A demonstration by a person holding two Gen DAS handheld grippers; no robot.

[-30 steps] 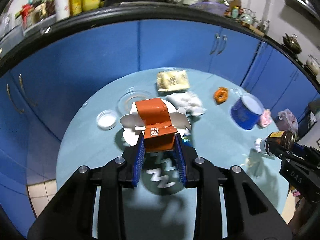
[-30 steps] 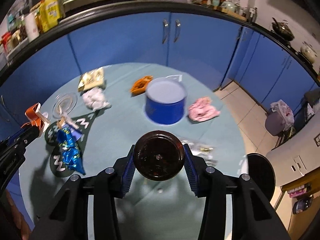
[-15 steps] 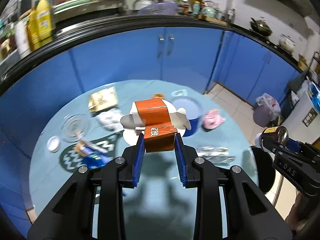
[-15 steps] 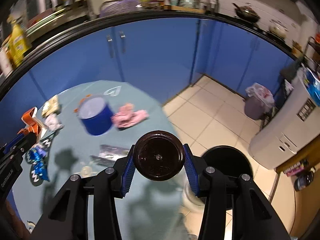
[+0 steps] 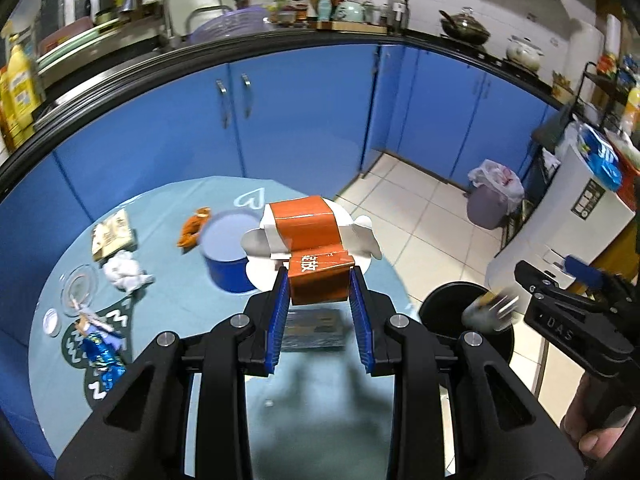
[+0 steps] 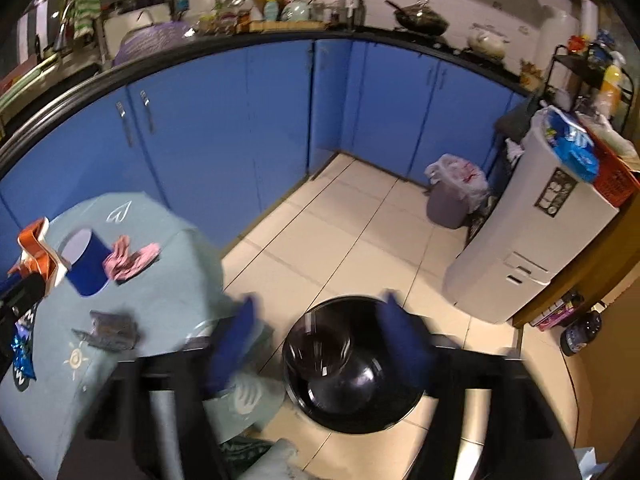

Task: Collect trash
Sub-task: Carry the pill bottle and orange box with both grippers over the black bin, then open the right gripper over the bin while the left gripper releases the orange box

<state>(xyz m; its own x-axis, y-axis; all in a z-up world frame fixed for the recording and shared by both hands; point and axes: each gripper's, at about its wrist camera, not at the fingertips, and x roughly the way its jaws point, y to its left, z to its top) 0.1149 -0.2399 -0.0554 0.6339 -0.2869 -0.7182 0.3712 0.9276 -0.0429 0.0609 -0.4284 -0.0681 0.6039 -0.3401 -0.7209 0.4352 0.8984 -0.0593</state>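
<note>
Dropping step. Right gripper jaws opening over black bin, brown bottle falling in. Left gripper squeezes orange carton. Next: carry carton right, over bin, let go.

Orange carton with white flaps and white print, between blue pads. Black gripper bodies. Table pale teal with a white heart outline and dark mats with white zigzags. Blue cup, pink cloth, orange wrapper, shiny blue wrapper, white crumpled tissue. Black bin. Cabinets bright blue, worktop black. Floor tiles cream. Grey pail with white liner.
</note>
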